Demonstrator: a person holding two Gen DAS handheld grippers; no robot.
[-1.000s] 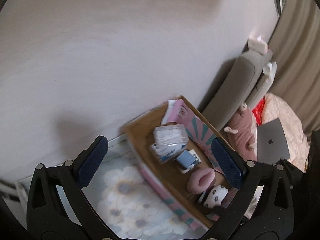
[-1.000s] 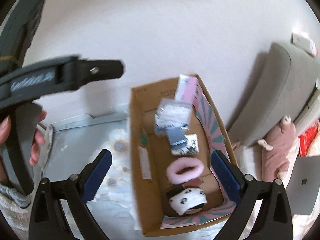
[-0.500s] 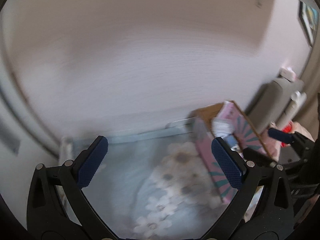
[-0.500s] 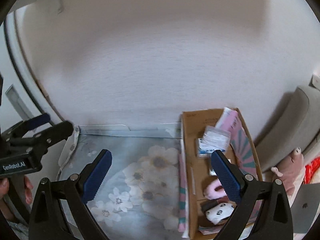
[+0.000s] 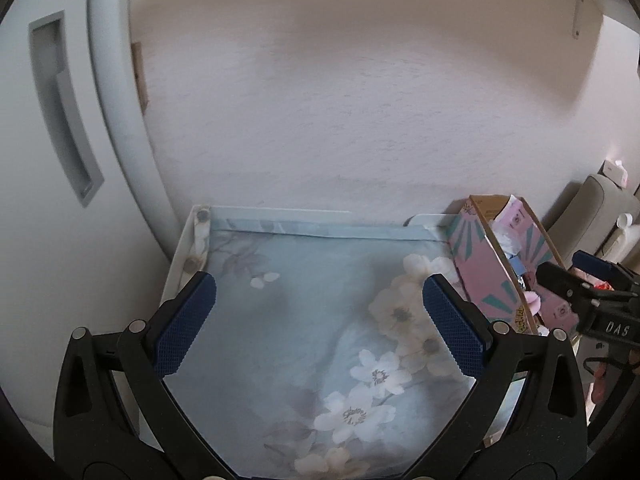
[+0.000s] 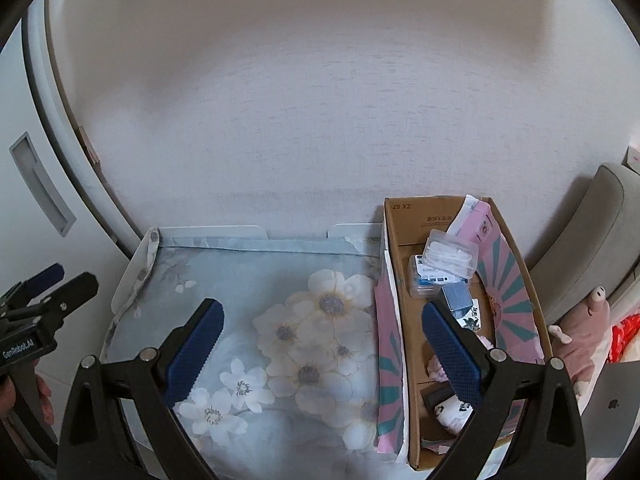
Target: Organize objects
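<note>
Both your grippers hang wide open and empty; the cardboard box (image 6: 460, 320) of small items lies right of the floral cloth (image 6: 280, 320), long axis near-to-far, closest to your right gripper (image 6: 320, 344), left gripper (image 5: 320, 320) farther off.

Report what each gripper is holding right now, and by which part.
Nothing is held. The left gripper and the right gripper both stand open and empty above the floral cloth; the cardboard box is untouched.
</note>
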